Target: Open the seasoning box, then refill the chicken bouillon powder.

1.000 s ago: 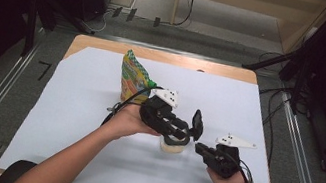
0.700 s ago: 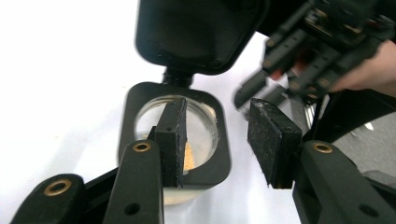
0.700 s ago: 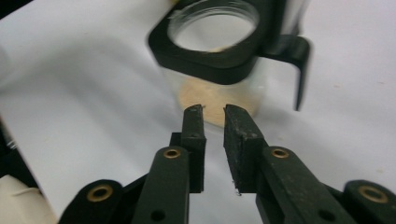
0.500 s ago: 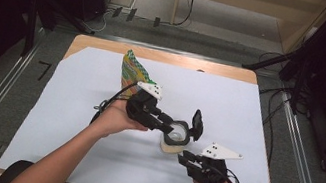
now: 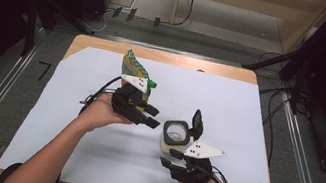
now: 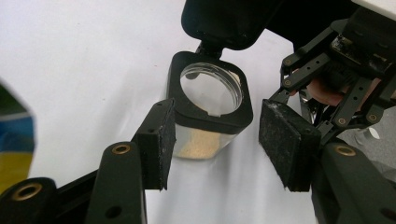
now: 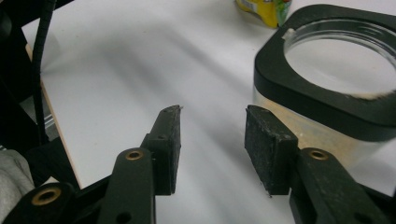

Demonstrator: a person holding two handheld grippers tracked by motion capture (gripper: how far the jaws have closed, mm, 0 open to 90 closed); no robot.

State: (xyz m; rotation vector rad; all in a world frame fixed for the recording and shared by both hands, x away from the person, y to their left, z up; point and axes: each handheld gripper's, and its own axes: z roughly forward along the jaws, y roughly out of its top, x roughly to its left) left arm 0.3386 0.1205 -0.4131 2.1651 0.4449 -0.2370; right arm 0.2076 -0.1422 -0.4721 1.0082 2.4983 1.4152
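Both claws, left claw and right claw, having just been spreading empty, are flanking the flip-lid jar, lid open; next, reaching the pouch near the surface's far edge.

I am viewing a clear jar with black collar and tan powder, beside a green-yellow patterned pouch on white paper.

Open-lidded jar between parted left gripper fingers, untouched; white tabletop
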